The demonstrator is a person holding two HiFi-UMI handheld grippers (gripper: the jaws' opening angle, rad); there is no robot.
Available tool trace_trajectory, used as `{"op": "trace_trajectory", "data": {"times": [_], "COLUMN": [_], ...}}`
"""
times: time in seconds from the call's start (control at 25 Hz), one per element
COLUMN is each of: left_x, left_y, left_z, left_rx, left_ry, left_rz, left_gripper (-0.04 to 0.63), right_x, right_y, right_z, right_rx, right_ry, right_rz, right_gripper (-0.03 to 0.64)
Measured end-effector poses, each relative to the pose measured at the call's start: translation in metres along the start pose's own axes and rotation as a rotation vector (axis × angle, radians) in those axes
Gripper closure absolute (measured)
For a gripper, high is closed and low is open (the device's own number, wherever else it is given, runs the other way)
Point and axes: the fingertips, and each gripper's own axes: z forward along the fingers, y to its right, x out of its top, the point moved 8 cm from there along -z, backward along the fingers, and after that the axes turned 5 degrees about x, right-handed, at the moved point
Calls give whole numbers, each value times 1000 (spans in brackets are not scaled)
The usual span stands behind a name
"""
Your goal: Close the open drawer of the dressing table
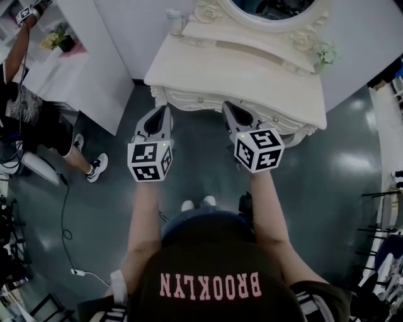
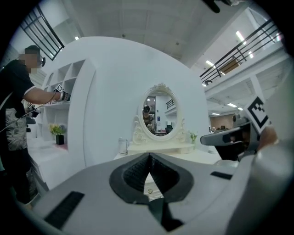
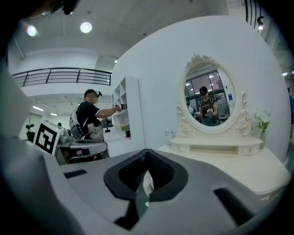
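Observation:
The cream dressing table (image 1: 252, 75) with its oval mirror (image 1: 271, 9) stands straight ahead. Its carved front with small drawer knobs (image 1: 201, 99) looks flush from above. My left gripper (image 1: 166, 111) and right gripper (image 1: 227, 107) hang side by side just before that front, both shut and holding nothing. In the left gripper view the shut left gripper (image 2: 149, 156) points at the table (image 2: 161, 149) and mirror (image 2: 159, 112), with a knob (image 2: 149, 190) showing below the fingertips. In the right gripper view the shut right gripper (image 3: 147, 152) points over the tabletop (image 3: 239, 172).
A person (image 1: 25, 119) stands at the left by a white shelf unit (image 1: 88, 69). A cable (image 1: 63, 220) trails on the dark floor. A jar (image 1: 174, 22) and flowers (image 1: 326, 55) sit on the table. Black racks (image 1: 384, 220) stand at the right.

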Motion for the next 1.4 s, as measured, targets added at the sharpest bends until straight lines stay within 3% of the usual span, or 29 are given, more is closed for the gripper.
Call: {"op": "trace_trajectory", "data": {"times": [0.16,0.36,0.8,1.4], "left_x": [21,44,48,57], "left_y": [-1,2,4,5], "left_z": [0,5,5,2], "left_rx": [3,-23,-48,-66], "left_ry": [45,76,66,86], "left_rz": [18,32,98,103], "left_gripper": [592,592,592,592], "right_x": [12,29,35,30], "right_y": [-4,1,14,29], "right_z": [-12,-29,-59,-82], "right_rx": [-46,-89,-195,-270], "right_ry": [-8,51,108,100], "right_rz": [-106,-150,-128,-122], "right_gripper": [620,620,620,620]}}
